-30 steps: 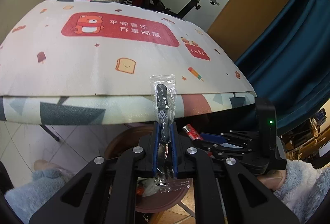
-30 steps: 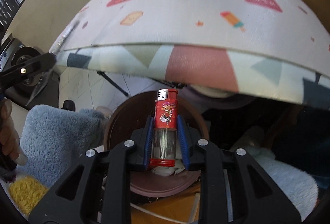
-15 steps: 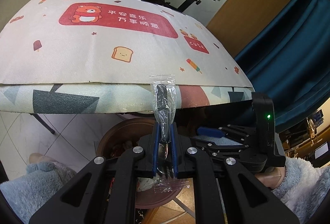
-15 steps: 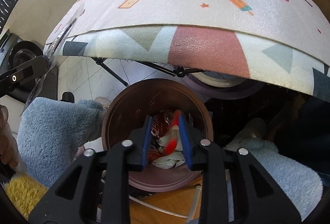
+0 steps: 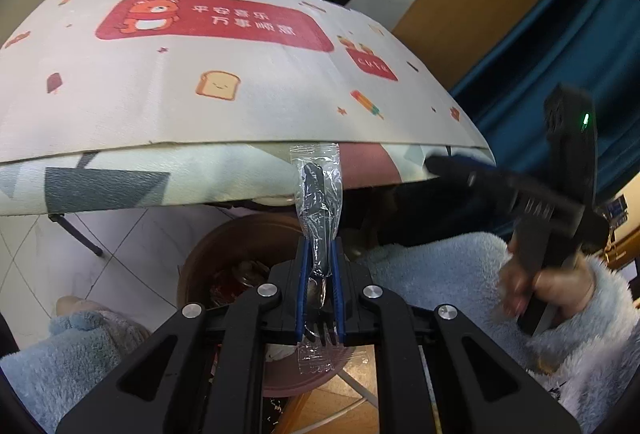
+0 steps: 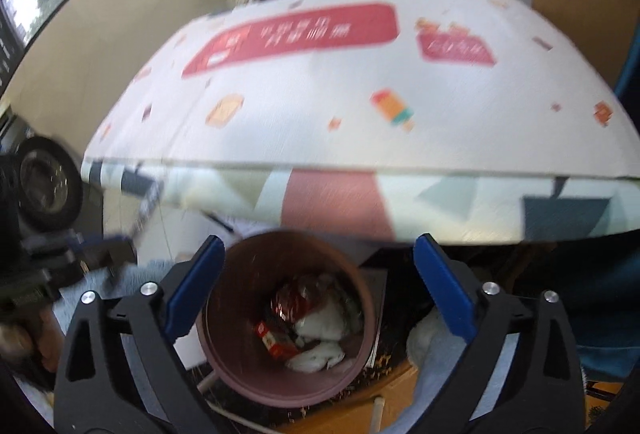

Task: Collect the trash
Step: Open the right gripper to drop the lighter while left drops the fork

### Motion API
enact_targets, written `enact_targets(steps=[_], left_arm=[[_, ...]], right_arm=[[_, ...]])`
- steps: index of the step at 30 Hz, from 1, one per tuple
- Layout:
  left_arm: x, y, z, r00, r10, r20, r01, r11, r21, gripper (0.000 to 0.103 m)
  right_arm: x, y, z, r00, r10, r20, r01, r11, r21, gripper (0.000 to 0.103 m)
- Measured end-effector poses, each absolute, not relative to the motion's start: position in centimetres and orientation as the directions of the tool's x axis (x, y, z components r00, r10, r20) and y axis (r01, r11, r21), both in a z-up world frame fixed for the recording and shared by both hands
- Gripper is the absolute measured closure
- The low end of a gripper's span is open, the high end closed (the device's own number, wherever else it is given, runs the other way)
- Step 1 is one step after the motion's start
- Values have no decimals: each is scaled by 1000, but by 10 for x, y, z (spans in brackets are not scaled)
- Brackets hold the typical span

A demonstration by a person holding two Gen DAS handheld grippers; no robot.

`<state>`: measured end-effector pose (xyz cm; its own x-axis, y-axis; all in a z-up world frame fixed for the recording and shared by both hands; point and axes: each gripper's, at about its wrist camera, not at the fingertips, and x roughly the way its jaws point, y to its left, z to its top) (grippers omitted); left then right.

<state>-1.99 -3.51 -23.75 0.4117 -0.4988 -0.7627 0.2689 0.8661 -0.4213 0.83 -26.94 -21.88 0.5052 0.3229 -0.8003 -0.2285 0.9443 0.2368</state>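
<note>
A clear packet of black plastic cutlery point(image 5: 318, 218) is pinched upright between the pressed-together fingers of the left gripper point(image 5: 319, 266), held above a brown bin point(image 5: 208, 254) near the table point(image 5: 180, 102) edge. The right gripper point(image 6: 316, 270) is spread wide over the bin point(image 6: 240, 370), where a red lighter point(image 6: 271, 341) and wrappers lie.

1. The worktop point(image 5: 260, 106) is covered in cream, printed with a red banner bearing an orange bear, toast and ice-lolly motifs; its hanging edge is patterned in grey, teal and pink triangles.
2. The bin point(image 6: 248, 266) is coloured reddish brown; red and white scraps are seen inside.
3. Black cutlery is shown within a clear cutlery packet point(image 5: 318, 202).
4. Both the left gripper point(image 5: 320, 266) and right gripper point(image 6: 316, 262) are black, padded in blue.
5. The sleeves point(image 5: 440, 274) are pale blue and fluffy.
</note>
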Motion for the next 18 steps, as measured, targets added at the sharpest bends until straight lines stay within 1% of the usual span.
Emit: enact_targets(steps=[1, 9, 11, 15, 18], left_arm=[[-20, -37, -239, 403, -501, -766, 276, 864, -420, 92], [-21, -60, -256, 306, -532, -789, 340, 836, -431, 92], [-20, -66, -261, 281, -538, -795, 355, 828, -434, 92], [-21, -77, -266, 240, -548, -802, 389, 811, -437, 92], [-24, -84, -266, 221, -565, -795, 419, 791, -446, 88]], right_arm=[[14, -270, -218, 506, 323, -800, -228, 944, 237, 6], [23, -284, -199, 548, 317, -774, -211, 948, 239, 6], [24, -285, -201, 547, 314, -776, -210, 949, 236, 6], [36, -296, -184, 541, 313, -781, -203, 949, 240, 6], [35, -297, -184, 538, 313, -783, -193, 950, 246, 6]])
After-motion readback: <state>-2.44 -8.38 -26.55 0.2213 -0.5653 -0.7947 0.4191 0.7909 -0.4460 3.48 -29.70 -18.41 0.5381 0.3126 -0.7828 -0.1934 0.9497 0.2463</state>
